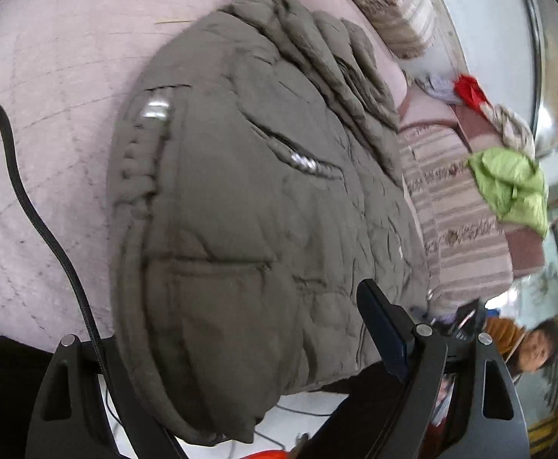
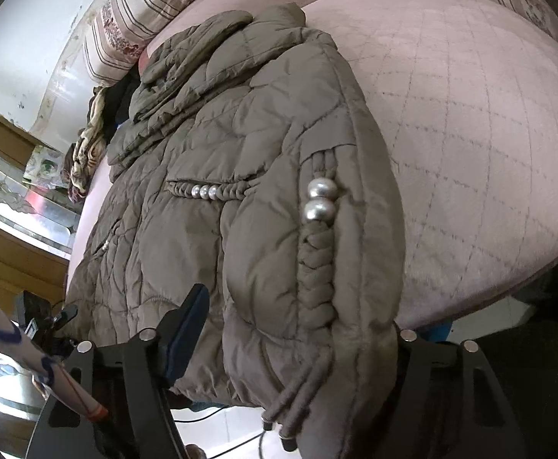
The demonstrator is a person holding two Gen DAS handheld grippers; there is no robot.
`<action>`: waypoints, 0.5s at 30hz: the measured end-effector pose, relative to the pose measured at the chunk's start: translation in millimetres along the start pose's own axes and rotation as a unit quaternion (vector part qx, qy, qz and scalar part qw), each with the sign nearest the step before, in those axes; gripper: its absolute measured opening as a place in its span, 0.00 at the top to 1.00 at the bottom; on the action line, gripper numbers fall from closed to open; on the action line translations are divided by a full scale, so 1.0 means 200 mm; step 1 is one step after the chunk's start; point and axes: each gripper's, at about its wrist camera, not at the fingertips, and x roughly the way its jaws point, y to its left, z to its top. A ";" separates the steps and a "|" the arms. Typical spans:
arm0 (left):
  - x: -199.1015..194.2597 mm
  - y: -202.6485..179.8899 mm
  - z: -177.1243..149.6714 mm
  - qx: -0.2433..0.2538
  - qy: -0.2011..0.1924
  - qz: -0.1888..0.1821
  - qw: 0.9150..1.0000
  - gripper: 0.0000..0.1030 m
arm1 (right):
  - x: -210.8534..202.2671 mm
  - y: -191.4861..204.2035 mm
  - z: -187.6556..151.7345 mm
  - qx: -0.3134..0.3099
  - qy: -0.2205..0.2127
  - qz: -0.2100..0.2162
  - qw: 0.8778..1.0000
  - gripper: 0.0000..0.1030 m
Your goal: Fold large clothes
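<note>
Lay folded on the pink quilted bed [image 2: 470,122]: an olive puffer jacket [image 2: 240,176], hem hanging over the near bed edge, braided cord with silver beads [image 2: 319,199] along its right side. Wide bare quilt beside that edge; striped cushions [image 1: 458,206] and a green garment [image 1: 512,183] crowding the other side. Left hand-held gripper [image 1: 240,348] spread wide astride the hem, pads not seen pressing. Right hand-held gripper [image 2: 298,340] likewise wide around the hem corner, no clamping visible.
</note>
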 end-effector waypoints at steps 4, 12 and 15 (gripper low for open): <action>0.00 0.05 0.02 -0.024 -0.007 -0.002 1.000 0.18 | 0.02 -0.03 -0.06 0.010 0.019 -0.004 1.000 0.29; 0.05 -0.12 0.01 0.037 -0.012 0.115 0.993 0.63 | 0.00 0.03 -0.08 -0.004 0.004 -0.012 1.000 0.61; 0.01 -0.16 0.01 0.043 -0.023 0.139 0.989 0.71 | -0.07 0.05 -0.07 -0.007 -0.011 0.003 1.000 0.71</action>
